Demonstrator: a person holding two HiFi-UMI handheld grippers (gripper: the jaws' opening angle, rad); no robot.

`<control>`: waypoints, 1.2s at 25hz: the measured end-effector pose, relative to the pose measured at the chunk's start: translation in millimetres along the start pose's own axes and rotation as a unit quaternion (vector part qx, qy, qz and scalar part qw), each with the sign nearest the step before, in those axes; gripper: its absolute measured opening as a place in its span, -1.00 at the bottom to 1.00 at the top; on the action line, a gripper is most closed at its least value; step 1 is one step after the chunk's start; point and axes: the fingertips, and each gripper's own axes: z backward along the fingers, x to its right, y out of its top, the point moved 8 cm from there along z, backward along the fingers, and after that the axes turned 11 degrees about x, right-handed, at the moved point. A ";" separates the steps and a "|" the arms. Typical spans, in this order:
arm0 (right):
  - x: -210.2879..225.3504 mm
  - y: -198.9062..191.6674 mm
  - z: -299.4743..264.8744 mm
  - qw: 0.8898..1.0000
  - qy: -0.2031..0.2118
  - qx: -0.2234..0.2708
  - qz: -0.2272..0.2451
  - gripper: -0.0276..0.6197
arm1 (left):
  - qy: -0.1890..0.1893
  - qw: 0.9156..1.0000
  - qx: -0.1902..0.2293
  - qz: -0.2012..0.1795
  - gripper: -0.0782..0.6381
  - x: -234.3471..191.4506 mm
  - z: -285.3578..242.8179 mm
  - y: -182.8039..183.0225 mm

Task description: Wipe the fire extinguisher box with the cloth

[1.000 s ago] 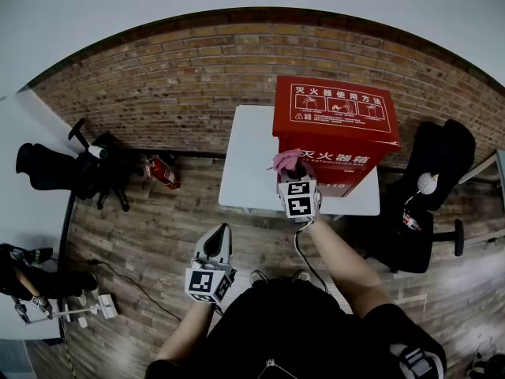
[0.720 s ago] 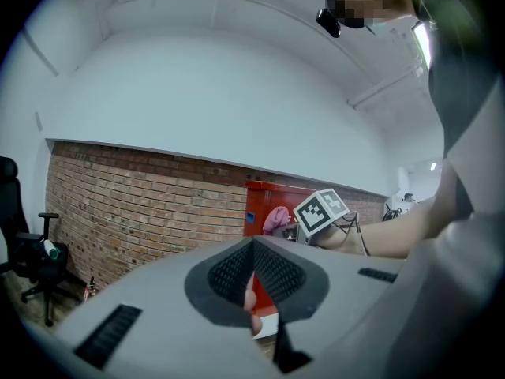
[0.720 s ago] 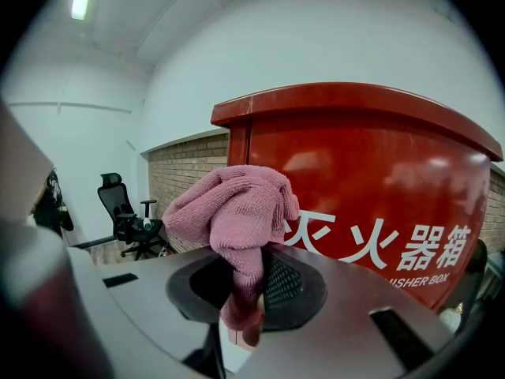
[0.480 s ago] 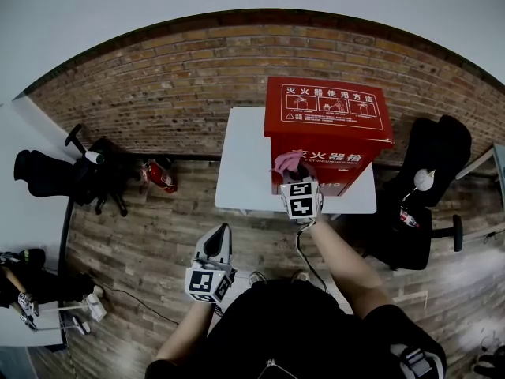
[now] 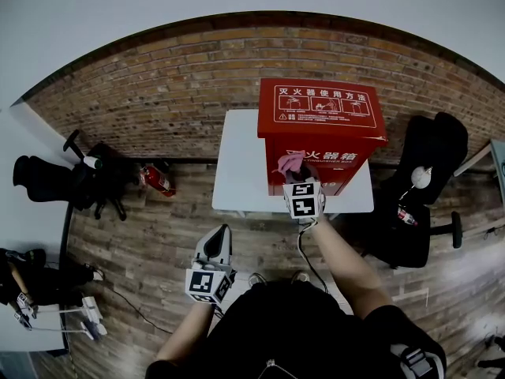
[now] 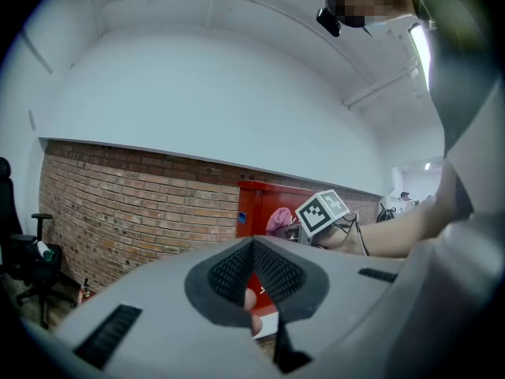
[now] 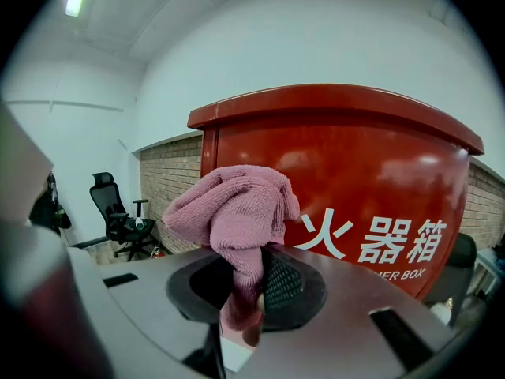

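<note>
A red fire extinguisher box with white lettering stands on a small white table; it fills the right gripper view and shows far off in the left gripper view. My right gripper is shut on a pink cloth, held up at the box's front face near its left side. The bunched cloth also shows in the left gripper view. My left gripper hangs low by my body, its jaws shut with nothing between them.
A brick wall runs behind the table. A black office chair stands right of the table, another black chair at the left. A red extinguisher lies on the wooden floor by the wall.
The view has shifted, so the box and table now sit further left and slightly higher. My right gripper with the cloth stays at the box's front face. My left gripper has not moved.
</note>
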 end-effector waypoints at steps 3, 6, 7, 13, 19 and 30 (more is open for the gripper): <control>4.9 -1.0 2.9 1.000 -0.004 -0.002 -0.001 -0.68 | 0.000 1.000 -0.007 0.002 -0.72 2.2 0.4 0.5; 10.2 -1.4 5.7 1.000 -0.009 0.000 0.001 -0.68 | -0.002 1.000 0.000 -0.002 -0.72 4.0 0.5 0.1; 11.8 -2.0 6.5 1.000 -0.010 0.000 0.001 -0.68 | -0.002 1.000 0.002 -0.003 -0.72 4.7 0.4 -0.3; 23.6 -7.4 11.9 1.000 -0.019 -0.010 0.001 -0.68 | -0.007 1.000 -0.001 0.002 -0.72 10.4 0.3 -0.1; 32.4 -9.3 15.6 1.000 -0.022 -0.010 0.002 -0.68 | -0.011 1.000 0.002 -0.002 -0.72 15.6 -1.2 -1.1; 45.7 -13.4 20.8 0.999 -0.031 -0.014 0.001 -0.68 | -0.017 1.000 0.004 0.001 -0.72 20.6 -4.6 -1.0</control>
